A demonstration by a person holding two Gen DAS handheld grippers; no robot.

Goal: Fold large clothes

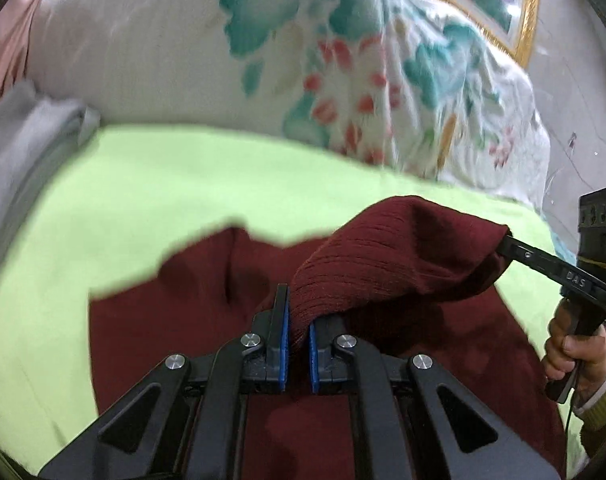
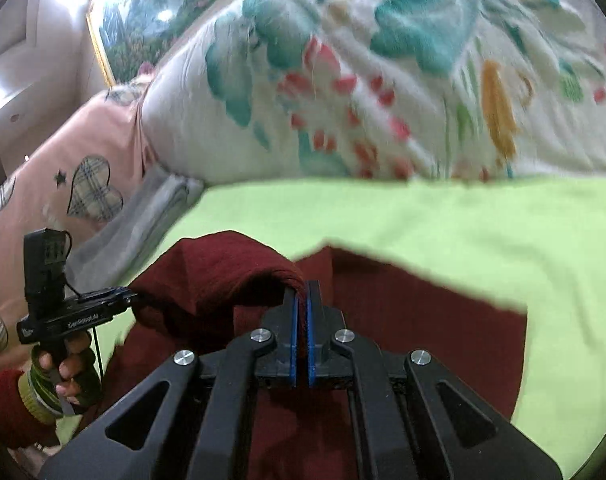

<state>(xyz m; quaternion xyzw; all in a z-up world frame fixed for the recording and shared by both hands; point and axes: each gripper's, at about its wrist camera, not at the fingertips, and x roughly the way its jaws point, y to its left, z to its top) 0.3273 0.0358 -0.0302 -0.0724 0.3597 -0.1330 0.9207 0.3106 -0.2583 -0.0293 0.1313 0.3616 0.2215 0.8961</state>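
Observation:
A dark red knitted garment [image 1: 207, 320] lies on the light green sheet [image 1: 143, 184]. Its near edge is lifted into a hanging fold [image 1: 403, 248] stretched between both grippers. My left gripper [image 1: 299, 320] is shut on one end of that fold, with cloth pinched between the blue pads. Seen from the left wrist, my right gripper [image 1: 509, 240] grips the other end at the right, held by a hand [image 1: 575, 352]. In the right wrist view my right gripper [image 2: 302, 300] is shut on the red garment [image 2: 403, 312]. My left gripper [image 2: 133, 298] holds the fold's [image 2: 223, 268] far end at the left.
A bulky white quilt with teal and red flowers [image 1: 263, 52] is piled along the far side of the bed. A grey folded cloth [image 1: 27, 136] lies at the far left, beside pink bedding with heart patches [image 2: 63, 184]. A gold-framed picture [image 1: 483, 0] hangs behind.

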